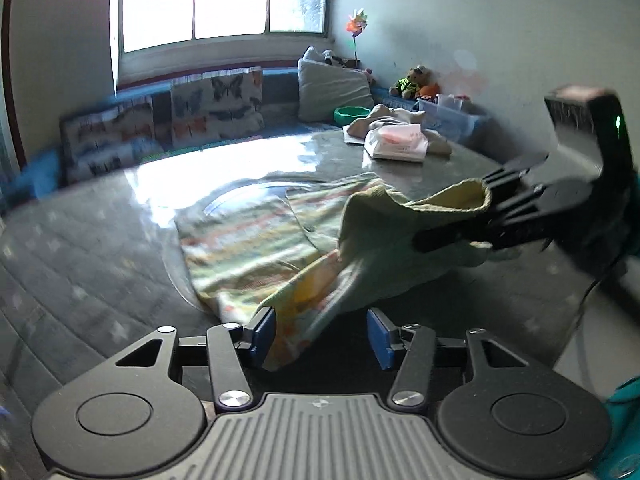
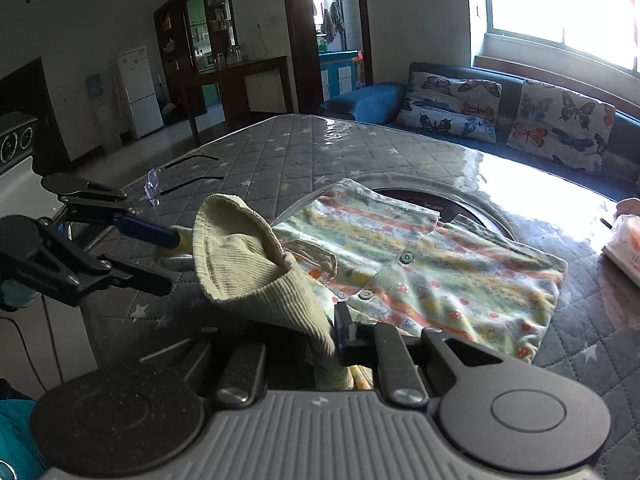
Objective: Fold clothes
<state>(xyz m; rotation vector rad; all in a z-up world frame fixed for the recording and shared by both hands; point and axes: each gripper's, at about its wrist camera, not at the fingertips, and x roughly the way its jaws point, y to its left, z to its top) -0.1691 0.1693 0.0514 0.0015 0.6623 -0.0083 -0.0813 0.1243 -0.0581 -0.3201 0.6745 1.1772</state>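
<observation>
A small striped, patterned child's garment with a pale green ribbed cuff lies on the grey quilted table. My right gripper is shut on the ribbed cuff and lifts it; it also shows in the left wrist view. My left gripper stands open, with a fold of the garment hanging between its blue pads, touching the left one. In the right wrist view the left gripper sits at the left, beside the raised cuff.
A pair of glasses lies on the table's far left. A tissue pack and a heap of cloth sit at the far right. A green bowl, a blue bin, and a sofa with butterfly cushions stand behind.
</observation>
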